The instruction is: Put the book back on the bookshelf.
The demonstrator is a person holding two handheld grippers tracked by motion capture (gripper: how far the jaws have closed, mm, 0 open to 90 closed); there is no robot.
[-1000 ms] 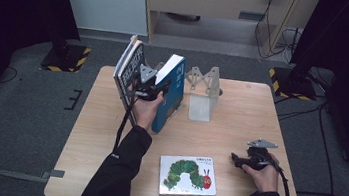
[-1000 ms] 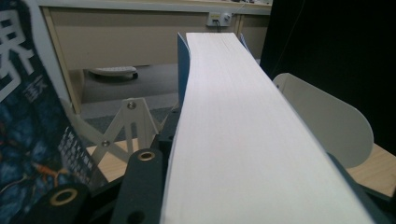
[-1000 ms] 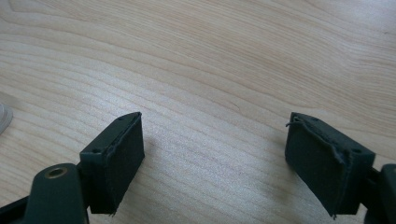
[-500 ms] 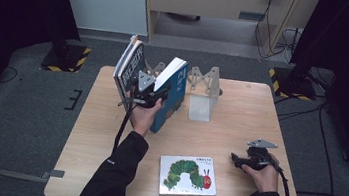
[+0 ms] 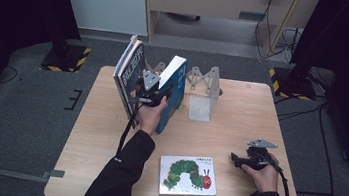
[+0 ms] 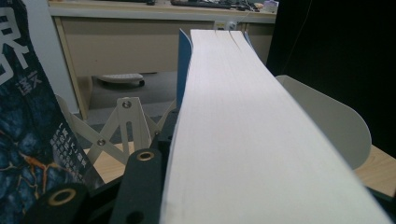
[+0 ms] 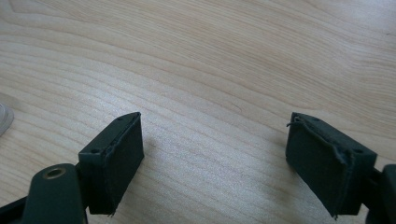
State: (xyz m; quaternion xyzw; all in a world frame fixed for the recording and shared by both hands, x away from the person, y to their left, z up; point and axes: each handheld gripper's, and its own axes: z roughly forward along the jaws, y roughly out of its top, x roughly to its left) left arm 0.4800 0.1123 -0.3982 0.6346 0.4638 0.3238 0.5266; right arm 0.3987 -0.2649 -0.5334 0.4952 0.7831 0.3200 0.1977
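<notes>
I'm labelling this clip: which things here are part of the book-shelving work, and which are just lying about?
In the job:
- left claw, closed on the blue book
- dark book, leaning at the rack's left end
- metal book rack

Lying about:
- caterpillar picture book, flat on the table
- right claw, open and idle

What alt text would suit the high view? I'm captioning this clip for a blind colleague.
A person's left gripper clamps a thick blue book upright at the back of a wooden table, beside a dark book leaning in an expanding bookend rack. The right gripper rests open on the table's right, near a caterpillar picture book lying flat.
</notes>
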